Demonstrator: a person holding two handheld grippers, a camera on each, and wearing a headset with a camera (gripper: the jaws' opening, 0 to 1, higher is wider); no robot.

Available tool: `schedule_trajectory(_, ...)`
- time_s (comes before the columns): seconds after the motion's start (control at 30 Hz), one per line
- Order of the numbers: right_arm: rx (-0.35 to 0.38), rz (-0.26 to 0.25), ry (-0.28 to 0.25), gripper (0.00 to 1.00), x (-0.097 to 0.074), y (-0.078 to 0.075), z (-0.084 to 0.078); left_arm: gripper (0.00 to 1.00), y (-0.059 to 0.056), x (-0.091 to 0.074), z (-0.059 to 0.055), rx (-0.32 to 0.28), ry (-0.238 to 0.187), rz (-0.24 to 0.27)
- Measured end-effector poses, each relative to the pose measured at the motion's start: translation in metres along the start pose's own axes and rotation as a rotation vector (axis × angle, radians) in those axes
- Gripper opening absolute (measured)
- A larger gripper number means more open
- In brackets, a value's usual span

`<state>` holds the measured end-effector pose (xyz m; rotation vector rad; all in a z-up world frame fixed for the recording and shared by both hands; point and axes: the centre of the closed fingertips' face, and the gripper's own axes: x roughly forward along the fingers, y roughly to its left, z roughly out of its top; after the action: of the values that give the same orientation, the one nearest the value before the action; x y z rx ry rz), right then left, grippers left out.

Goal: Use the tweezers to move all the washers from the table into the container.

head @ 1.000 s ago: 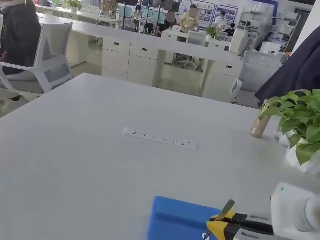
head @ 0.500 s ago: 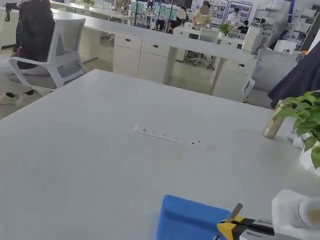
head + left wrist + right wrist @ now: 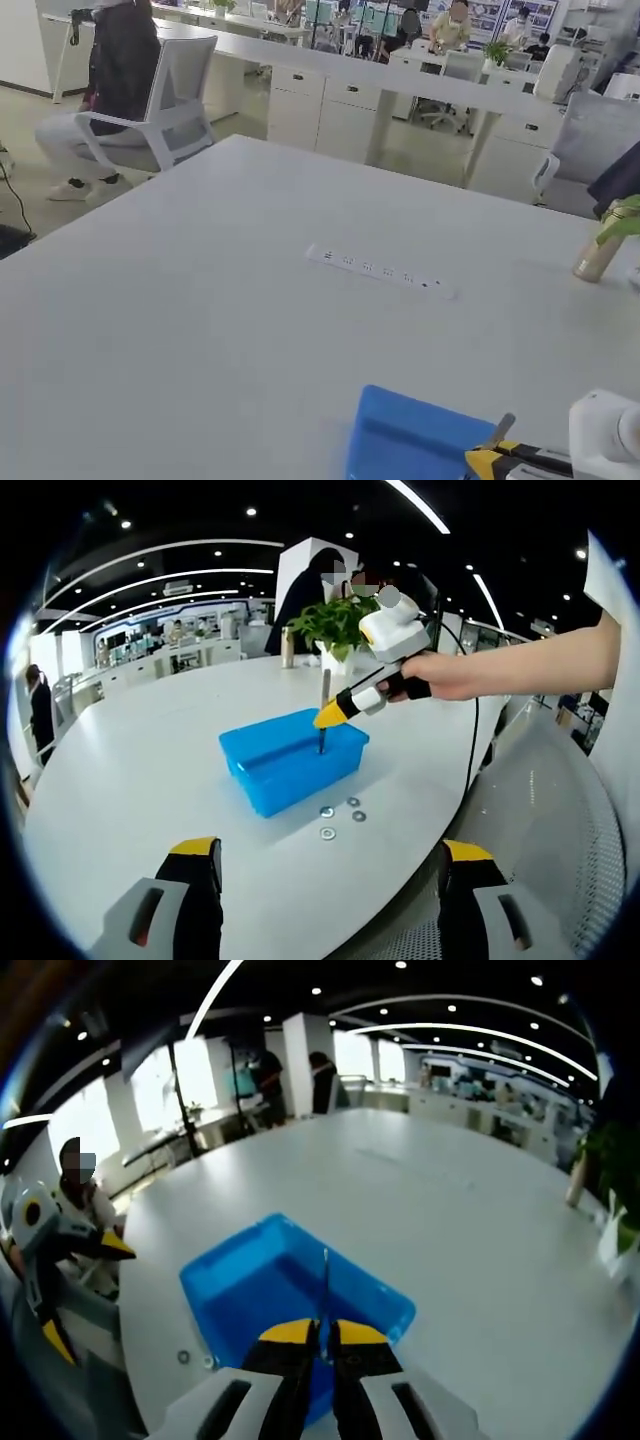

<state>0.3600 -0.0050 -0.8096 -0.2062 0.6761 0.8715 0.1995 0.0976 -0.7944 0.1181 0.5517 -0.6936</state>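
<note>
The blue container (image 3: 290, 762) sits on the white table, also seen in the head view (image 3: 415, 440) and the right gripper view (image 3: 262, 1285). Three washers (image 3: 340, 815) lie on the table just in front of it; from the right gripper they show as small rings (image 3: 183, 1357). My right gripper (image 3: 323, 1328) is shut on the thin metal tweezers (image 3: 325, 1275). Their tips (image 3: 323, 730) point down into the container, below the right gripper (image 3: 328, 717). My left gripper (image 3: 320, 880) hangs open and bare, well short of the washers.
A white power strip (image 3: 380, 271) lies mid-table. A brass-coloured bottle (image 3: 600, 255) and a potted plant (image 3: 338, 625) stand at the table's far side. A person sits in a white chair (image 3: 170, 95) beyond the table. A cable (image 3: 472, 740) trails from the right gripper.
The head camera has swung left and down, so everything slides right in its view. The right gripper with the tweezers stays over the container's near right corner.
</note>
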Motion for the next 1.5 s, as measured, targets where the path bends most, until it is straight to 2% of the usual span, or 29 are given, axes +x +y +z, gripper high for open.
schedule_trajectory(0.37, 0.001, 0.007, -0.009, 0.03, 0.001, -0.002, -0.002, 0.91, 0.001, -0.001, 0.006, -0.006, -0.033, 0.006)
schedule_trajectory(0.6, -0.003, 0.011, -0.031, 0.04, -0.002, 0.004, 0.004, 0.92, 0.001, -0.001, 0.007, -0.005, -0.04, 0.006)
schedule_trajectory(1.07, -0.029, 0.02, -0.116, 0.03, -0.03, 0.036, 0.031, 0.91, 0.001, -0.001, 0.006, -0.003, -0.038, 0.006)
schedule_trajectory(1.37, -0.031, 0.07, -0.136, 0.03, -0.044, 0.064, 0.032, 0.9, 0.0, -0.001, 0.006, 0.001, -0.035, 0.003)
schedule_trajectory(1.5, -0.041, 0.082, -0.12, 0.03, -0.045, 0.071, 0.026, 0.9, 0.0, -0.001, 0.005, 0.0, -0.031, 0.001)
